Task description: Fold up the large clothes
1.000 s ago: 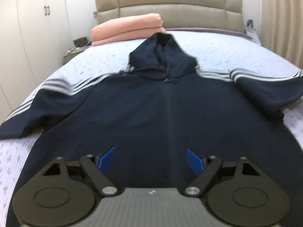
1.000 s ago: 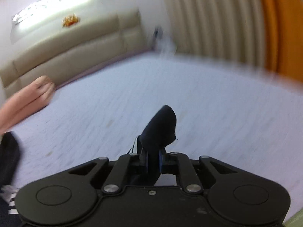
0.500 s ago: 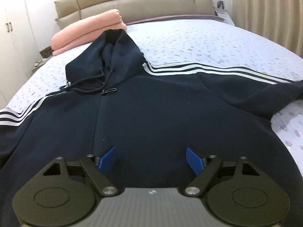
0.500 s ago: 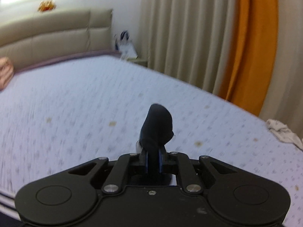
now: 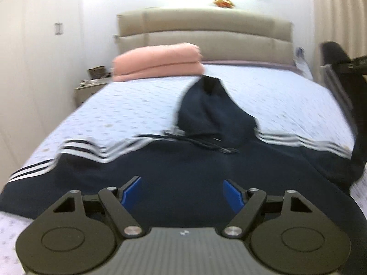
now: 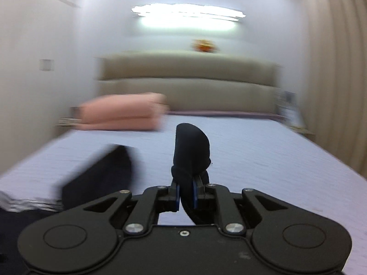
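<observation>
**Sleeve lifted off the bed, body of the hoodie left flat**

The navy hoodie lay spread face-up on the bed, its hood pointing toward the headboard and the folded pink blanket. The left gripper hung over the hoodie's lower front, toward the foot of the bed, jaws wide and closing, no cloth between them. The right gripper was clamped on the sleeve cuff, which stood up above its jaws, raised off the bed on the curtain side.
</observation>
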`<move>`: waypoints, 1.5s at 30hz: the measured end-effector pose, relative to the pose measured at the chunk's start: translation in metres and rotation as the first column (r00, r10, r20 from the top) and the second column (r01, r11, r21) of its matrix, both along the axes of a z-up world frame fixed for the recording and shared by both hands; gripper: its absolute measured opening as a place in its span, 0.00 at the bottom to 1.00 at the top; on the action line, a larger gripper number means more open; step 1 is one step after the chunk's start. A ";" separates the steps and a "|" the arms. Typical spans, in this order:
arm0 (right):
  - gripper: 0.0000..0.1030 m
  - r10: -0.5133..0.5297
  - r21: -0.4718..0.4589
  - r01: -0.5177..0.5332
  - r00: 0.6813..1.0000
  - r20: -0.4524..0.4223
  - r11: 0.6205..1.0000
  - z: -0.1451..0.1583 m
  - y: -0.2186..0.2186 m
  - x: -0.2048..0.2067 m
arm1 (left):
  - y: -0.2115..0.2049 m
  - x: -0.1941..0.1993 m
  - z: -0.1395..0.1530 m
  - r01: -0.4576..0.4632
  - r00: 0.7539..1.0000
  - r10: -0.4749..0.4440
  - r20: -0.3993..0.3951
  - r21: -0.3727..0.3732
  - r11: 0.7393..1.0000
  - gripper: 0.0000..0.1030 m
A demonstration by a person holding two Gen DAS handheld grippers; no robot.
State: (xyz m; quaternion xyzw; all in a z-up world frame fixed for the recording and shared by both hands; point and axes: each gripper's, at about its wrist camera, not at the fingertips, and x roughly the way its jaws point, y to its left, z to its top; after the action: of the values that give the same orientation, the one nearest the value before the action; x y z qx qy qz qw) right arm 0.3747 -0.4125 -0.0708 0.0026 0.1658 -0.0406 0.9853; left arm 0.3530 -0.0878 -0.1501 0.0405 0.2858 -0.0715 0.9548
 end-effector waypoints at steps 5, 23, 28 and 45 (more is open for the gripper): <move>0.21 0.257 0.063 -0.256 0.966 -0.005 0.965 0.003 0.145 0.023 | 0.059 0.008 0.013 -0.104 0.995 0.104 0.005 -0.054 0.993 0.76; 0.28 0.024 -0.056 -0.046 0.939 -0.344 0.997 -0.101 0.080 -0.006 | 0.148 0.064 0.009 -0.031 0.979 -0.013 -0.206 -0.210 0.977 0.74; 0.24 -0.010 0.022 0.022 0.905 -0.425 1.000 -0.132 0.062 -0.013 | 0.125 0.107 -0.042 -0.077 0.957 0.013 -0.291 -0.209 0.975 0.69; 0.27 0.020 0.120 0.027 0.927 -0.374 0.992 -0.116 0.063 -0.030 | 0.131 0.099 0.011 -0.043 0.998 0.037 -0.045 -0.146 0.988 0.15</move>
State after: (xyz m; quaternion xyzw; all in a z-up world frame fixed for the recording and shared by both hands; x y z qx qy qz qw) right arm 0.3448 -0.3496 -0.1872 0.0559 0.3529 -0.0318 0.9335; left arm 0.4517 0.0435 -0.1391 -0.0369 0.3005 -0.0739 0.9502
